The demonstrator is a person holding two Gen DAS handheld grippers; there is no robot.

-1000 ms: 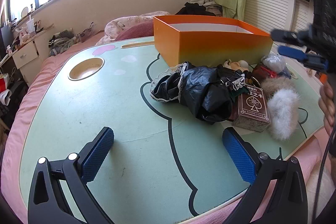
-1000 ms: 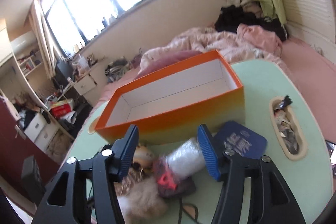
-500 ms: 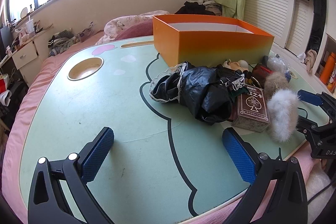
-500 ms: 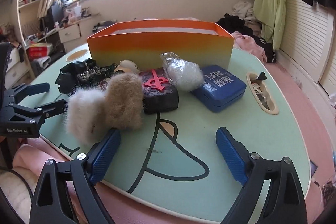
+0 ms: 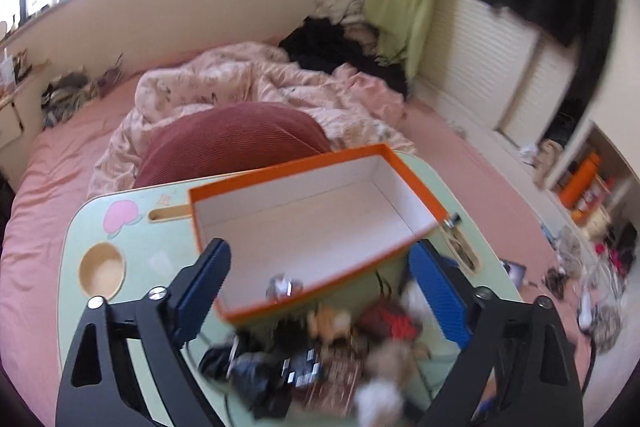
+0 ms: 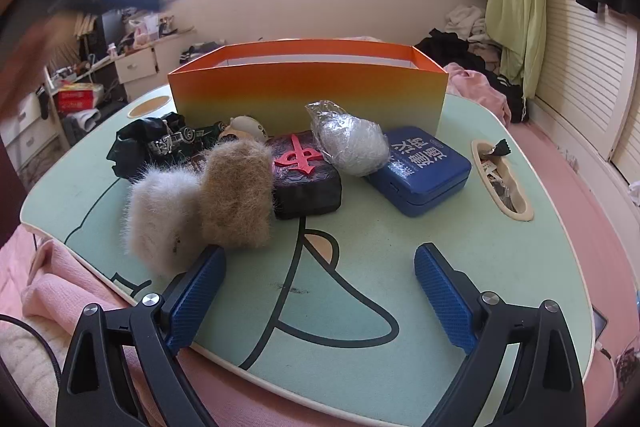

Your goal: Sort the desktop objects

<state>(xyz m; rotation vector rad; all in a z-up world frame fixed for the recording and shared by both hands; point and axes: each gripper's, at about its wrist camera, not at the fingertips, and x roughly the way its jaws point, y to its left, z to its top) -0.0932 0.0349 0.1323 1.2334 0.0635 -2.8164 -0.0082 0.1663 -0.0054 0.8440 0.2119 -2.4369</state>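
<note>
An orange box (image 5: 416,187), white and empty inside, stands at the back of the mint-green table (image 6: 400,227). In front of it lie a white fur puff (image 6: 160,211), a tan fur puff (image 6: 236,191), a black block with a red character (image 6: 306,183), a plastic-wrapped white ball (image 6: 352,143), a blue tin (image 6: 420,171) and a black cloth (image 6: 136,143). My right gripper (image 6: 318,275) stands open over bare table near the front edge. My left gripper (image 5: 320,291) hovers above the pile (image 5: 320,359), facing the box. Its jaws are closing with nothing pressed between the pads.
A round cup hollow (image 5: 102,269) sits at the table's left, and a slot (image 6: 500,179) with small items at its right. The table rests on a pink bed (image 5: 60,155) with a crumpled quilt (image 5: 248,83) and a red cushion (image 5: 236,143) behind the box.
My left gripper has risen and swung forward, from low over the bare table to above the pile, looking into the box. My right gripper dropped from over the pile, widened, then held still.
</note>
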